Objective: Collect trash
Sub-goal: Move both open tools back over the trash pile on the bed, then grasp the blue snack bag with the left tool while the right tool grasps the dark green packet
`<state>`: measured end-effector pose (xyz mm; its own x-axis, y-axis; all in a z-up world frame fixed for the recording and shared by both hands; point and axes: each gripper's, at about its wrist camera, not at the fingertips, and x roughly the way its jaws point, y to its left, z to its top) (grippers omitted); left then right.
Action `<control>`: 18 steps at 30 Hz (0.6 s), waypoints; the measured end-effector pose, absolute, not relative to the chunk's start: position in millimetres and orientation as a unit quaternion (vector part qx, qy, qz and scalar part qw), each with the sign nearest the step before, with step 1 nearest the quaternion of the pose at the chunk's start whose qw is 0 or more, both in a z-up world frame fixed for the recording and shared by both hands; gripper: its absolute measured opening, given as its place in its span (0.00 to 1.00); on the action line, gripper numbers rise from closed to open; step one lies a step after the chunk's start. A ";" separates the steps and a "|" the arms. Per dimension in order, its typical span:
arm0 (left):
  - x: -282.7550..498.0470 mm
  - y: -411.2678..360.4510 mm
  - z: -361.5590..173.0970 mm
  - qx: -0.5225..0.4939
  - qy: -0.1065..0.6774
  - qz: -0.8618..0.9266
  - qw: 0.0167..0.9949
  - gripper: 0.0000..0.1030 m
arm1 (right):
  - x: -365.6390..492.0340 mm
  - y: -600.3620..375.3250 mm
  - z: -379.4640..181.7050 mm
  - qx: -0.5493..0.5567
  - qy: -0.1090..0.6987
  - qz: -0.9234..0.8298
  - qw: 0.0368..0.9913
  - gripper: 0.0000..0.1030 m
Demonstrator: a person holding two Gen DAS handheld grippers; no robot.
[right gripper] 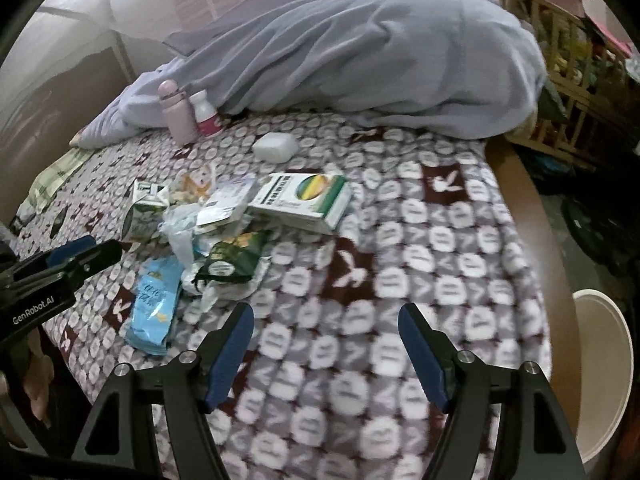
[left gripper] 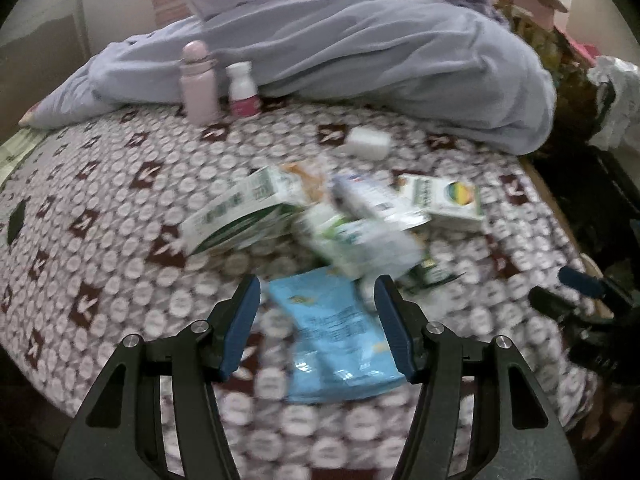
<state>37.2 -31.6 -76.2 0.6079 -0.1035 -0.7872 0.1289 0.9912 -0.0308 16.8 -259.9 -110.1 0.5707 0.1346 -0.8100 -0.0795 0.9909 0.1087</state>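
Blue-padded fingers of the left hand-held gripper [left gripper: 318, 300] stand apart, straddling a light blue snack bag [left gripper: 336, 332] on the bed's patterned blanket [left gripper: 120, 208]; whether they touch it cannot be told. Beyond it lies the trash pile [left gripper: 352, 224]: a green-and-white carton [left gripper: 236, 216], crumpled wrappers, and a white box with a striped round logo [right gripper: 304, 198], its print too blurred to read. The right hand-held gripper [right gripper: 326, 330] hangs with fingers spread over bare blanket, right of the pile. "GenRobot.AI" is printed on the left tool's body [right gripper: 32, 314]. A pink bottle [left gripper: 198, 84] and a small white bottle [left gripper: 242, 90] stand by the lilac duvet [left gripper: 380, 64].
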 end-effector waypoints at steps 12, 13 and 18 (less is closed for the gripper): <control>28.6 -13.3 -114.5 -0.023 0.493 -0.093 0.865 0.56 | 31.0 -236.5 -129.5 0.032 0.480 0.082 0.873 0.71; 30.7 -16.3 -119.3 -0.033 0.498 -0.098 0.861 0.56 | 31.3 -236.4 -130.0 0.033 0.481 0.082 0.873 0.71; 44.8 -31.8 -142.5 -0.059 0.535 -0.112 0.835 0.56 | 38.7 -236.1 -129.2 0.040 0.480 0.089 0.872 0.71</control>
<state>44.8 -31.8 -142.5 0.4025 -0.2509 -0.8804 0.1243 0.9678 -0.2190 38.7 -236.1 -129.2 0.5230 0.1939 -0.8299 -0.1173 0.9809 0.1553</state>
